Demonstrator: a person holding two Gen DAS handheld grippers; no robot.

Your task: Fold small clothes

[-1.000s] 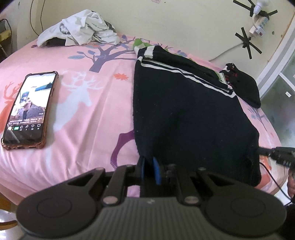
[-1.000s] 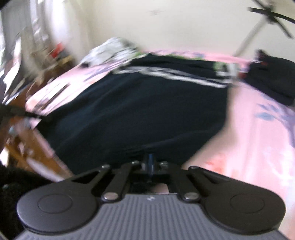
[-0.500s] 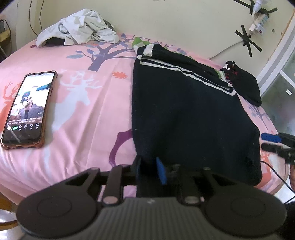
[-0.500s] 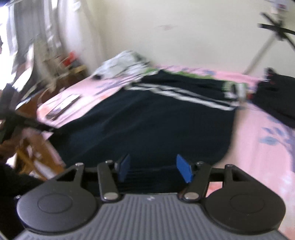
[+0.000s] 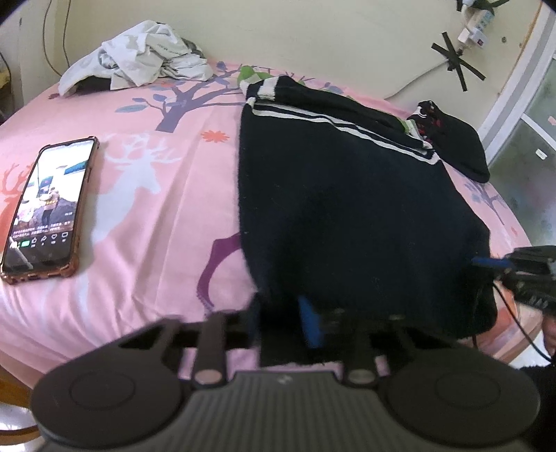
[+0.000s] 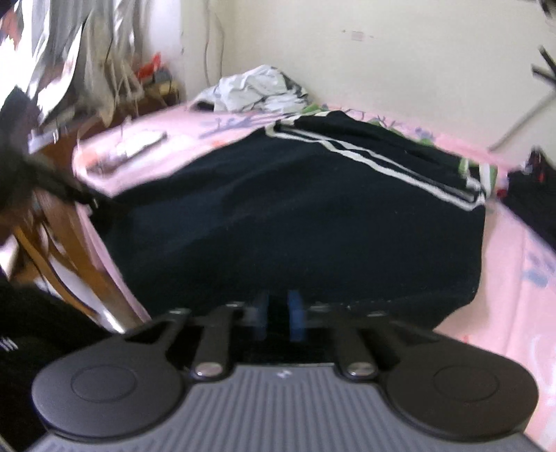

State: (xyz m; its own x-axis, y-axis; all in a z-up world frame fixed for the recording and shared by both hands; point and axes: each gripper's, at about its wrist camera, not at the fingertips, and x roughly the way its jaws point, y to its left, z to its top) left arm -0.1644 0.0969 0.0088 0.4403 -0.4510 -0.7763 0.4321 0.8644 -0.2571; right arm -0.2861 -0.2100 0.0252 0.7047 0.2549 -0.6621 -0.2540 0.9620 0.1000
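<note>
Dark navy knit garment (image 5: 347,208) lies spread flat on the pink printed bedsheet (image 5: 156,194), white double stripe running across its far end, a white-banded cuff or hem folded at the far left corner. Near hem reaches the front edge of the bed.

Left tongs (image 5: 278,323): blue pads sit on either side of the near-left corner of the hem, dark fabric filling the gap between them; clamped on the garment. Frame is motion-blurred at the fingers.

Right tongs (image 6: 278,314): blue pads drawn close with a strip of dark fabric between them at the near hem, toward the right corner; clamped on the garment. From the left wrist view the same tool (image 5: 521,274) shows at the garment's near-right corner, one blue pad above the fabric edge. Right wrist view is blurred.

Surroundings: phone (image 5: 48,208) in a reddish-brown case, screen lit, lying flat on the sheet well to the left of the garment. Crumpled white-and-grey clothing pile (image 5: 139,66) at the far left corner by the wall. Small black item with red marks (image 5: 451,139) just beside the garment's far right corner. Power strip (image 5: 476,24) on the wall, with black tape crosses nearby.
</note>
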